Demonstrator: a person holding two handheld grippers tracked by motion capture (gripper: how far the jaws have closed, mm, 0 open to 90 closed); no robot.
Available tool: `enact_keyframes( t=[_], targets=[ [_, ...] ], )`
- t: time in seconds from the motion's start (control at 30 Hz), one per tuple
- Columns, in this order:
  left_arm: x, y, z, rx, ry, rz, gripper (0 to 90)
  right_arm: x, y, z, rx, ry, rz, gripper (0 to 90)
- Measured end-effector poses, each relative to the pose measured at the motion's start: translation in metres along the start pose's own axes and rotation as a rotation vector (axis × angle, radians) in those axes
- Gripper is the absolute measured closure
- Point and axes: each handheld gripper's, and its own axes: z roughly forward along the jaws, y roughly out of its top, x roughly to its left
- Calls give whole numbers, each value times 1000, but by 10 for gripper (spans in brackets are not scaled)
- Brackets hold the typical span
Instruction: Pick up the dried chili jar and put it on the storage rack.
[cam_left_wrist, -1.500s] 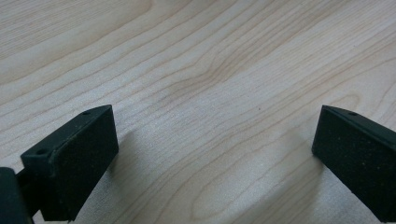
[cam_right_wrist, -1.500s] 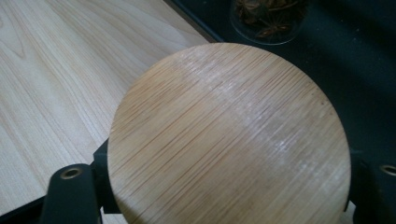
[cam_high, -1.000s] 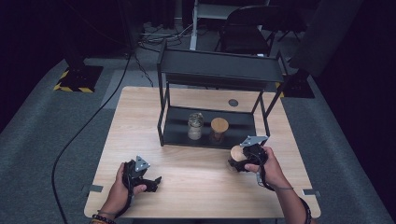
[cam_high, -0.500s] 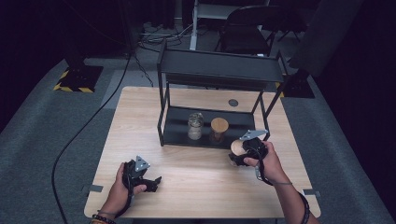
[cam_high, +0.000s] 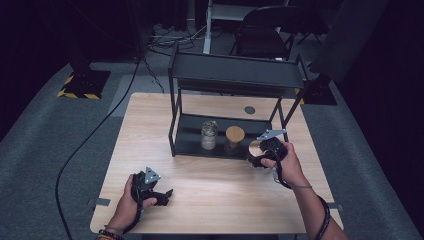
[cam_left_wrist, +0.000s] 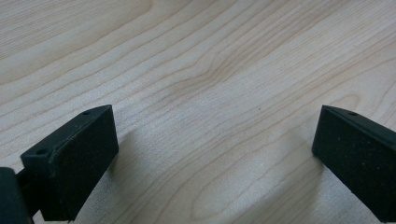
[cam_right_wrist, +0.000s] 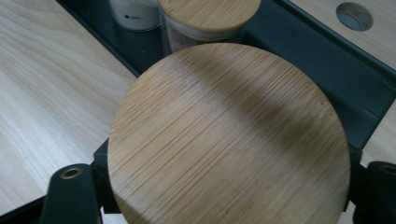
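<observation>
Carrying a jar with a round bamboo lid (cam_right_wrist: 229, 135), the right tool (cam_high: 263, 150) grips it at the front edge of the rack's lower shelf (cam_high: 190, 137), at about three o'clock on the table (cam_high: 150, 125). Two jars (cam_high: 208, 135) already stand there; I judge this one is yet to be set down. The lid looks flat, finely grained. The left tool (cam_high: 159, 195) rests wide and empty at seven o'clock.
</observation>
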Motion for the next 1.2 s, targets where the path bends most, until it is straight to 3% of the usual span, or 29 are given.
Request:
enact_keyframes(
  t=[1.2],
  targets=[
    [0, 0, 0, 0, -1, 0, 0, -23, 24, 32, 29, -89, 57, 252]
  ],
)
